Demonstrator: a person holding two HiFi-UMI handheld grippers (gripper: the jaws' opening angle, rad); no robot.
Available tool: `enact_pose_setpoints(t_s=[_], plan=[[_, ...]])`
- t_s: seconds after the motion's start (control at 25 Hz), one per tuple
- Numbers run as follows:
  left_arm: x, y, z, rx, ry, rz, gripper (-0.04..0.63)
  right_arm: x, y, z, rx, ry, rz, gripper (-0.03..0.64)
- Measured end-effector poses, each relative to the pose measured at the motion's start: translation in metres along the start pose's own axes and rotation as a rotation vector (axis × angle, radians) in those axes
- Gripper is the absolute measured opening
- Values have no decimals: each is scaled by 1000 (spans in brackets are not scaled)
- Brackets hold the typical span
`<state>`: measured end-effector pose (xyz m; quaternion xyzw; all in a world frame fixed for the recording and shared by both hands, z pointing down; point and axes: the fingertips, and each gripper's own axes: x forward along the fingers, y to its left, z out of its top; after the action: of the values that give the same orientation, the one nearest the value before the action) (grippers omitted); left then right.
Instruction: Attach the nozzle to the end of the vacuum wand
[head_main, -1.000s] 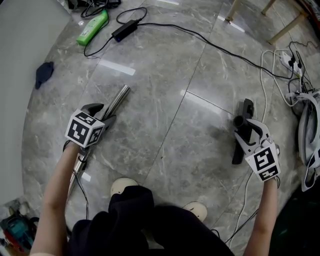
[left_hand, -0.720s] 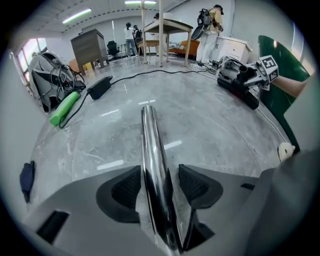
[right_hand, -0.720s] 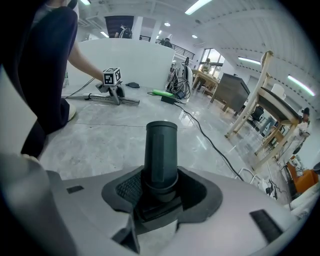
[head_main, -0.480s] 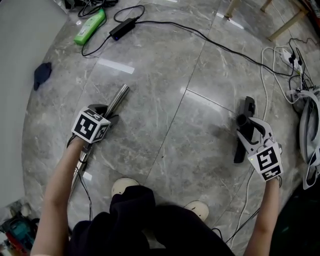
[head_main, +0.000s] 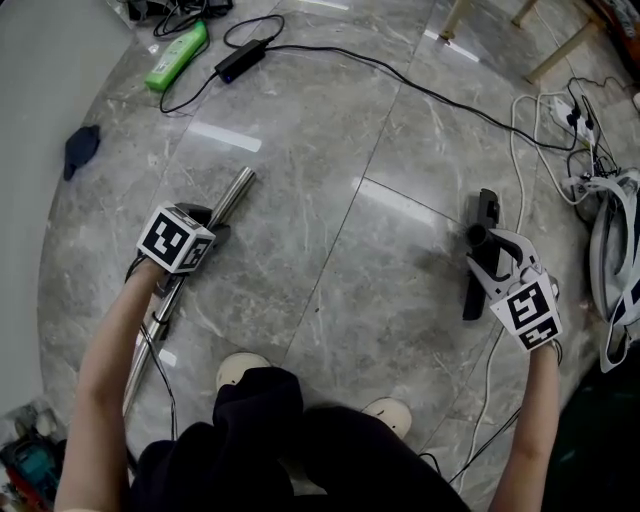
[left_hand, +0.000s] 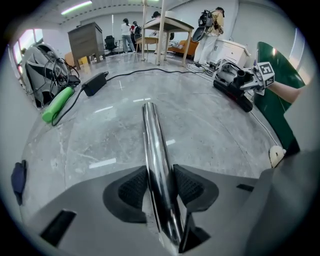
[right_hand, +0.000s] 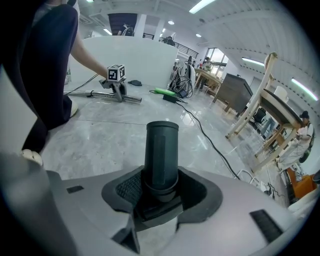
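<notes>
The job is only just begun. The vacuum wand (head_main: 236, 193) is seen lying on the floor (head_main: 380, 250) at about 9 o'clock in the head view. Its open end is pointed toward 1 o'clock.

The left gripper (head_main: 208, 222) is set over the wand, and its jaws have just been closing. The shiny tube is caught between them, and both pads are seen touching it.

The nozzle (head_main: 486, 212) is found at 3 o'clock, well apart from the wand. It is held by the right gripper (head_main: 488, 250), whose jaws are set fairly wide and pressed on the nozzle's round black neck.

Nothing is joined yet. Both parts are judged to be grabbed. The lifting, the lining up and the pushing of the nozzle onto the wand's end are left to be done.
</notes>
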<state>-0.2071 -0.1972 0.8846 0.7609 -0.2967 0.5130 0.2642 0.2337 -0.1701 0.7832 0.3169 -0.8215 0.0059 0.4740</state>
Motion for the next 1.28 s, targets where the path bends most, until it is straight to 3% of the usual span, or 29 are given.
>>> enact_pose_setpoints(t_s=[0.32,0.72,0.96,1.28], plan=[[-30,-54,29,113,-106,-115,175,-8,-3,-3,-32,19,-22,202],[-40,-151,70,348,-170,-270,196,10,19,10,-198,59,19,202],[-28,-209,83,399,-189,-374,198,22,34,16,-295,69,34,202],[-24,-251,90,443,-187,-431,198,31,48,20,-403,75,66,202]])
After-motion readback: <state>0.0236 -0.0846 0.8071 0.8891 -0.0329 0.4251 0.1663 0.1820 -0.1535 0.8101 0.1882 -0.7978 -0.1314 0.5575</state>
